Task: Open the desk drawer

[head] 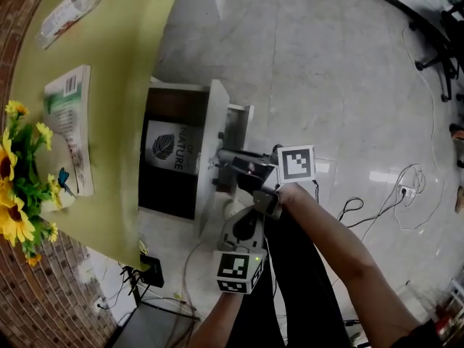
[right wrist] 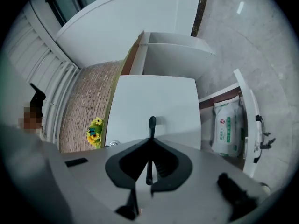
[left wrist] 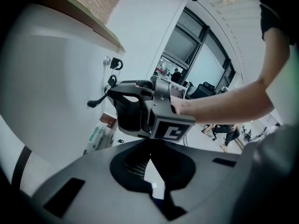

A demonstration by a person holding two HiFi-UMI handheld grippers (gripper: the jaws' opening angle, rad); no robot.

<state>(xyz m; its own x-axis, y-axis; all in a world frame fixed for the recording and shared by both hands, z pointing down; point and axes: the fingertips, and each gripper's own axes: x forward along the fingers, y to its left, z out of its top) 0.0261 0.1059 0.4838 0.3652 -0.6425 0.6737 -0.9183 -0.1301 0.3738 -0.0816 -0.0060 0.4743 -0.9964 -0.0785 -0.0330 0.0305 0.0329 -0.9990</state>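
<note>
The right gripper [right wrist: 150,143] has its jaws closed on a thin black handle [right wrist: 152,124] that stands out from the white drawer front [right wrist: 159,99]. The handle runs straight down the gap between the two jaws. In the left gripper view, the same handle shows as a short black lever against the white panel, with the person's hand [left wrist: 184,105] behind the marker cube.

In the head view, the drawer sits under the edge of the yellow-green desk [head: 123,64], and its front stands out from that edge. Its dark inside is visible from above and holds a black pack printed NATURE [head: 170,147].

The left gripper [left wrist: 149,146] is lower and nearer the person, apart from the drawer. Its jaw tips are together with nothing between them.

In the right gripper view, a second white panel [right wrist: 247,118] stands open beside the drawer front. A white-and-green pack [right wrist: 226,127] lies in the space behind it.

A clear water bottle [head: 72,9] lies on its side on the desk. Near it are a green-and-white book [head: 70,122] and a bunch of sunflowers [head: 18,194] by the brick wall. Cables [head: 406,187] trail over the pale tiled floor [head: 326,64].
</note>
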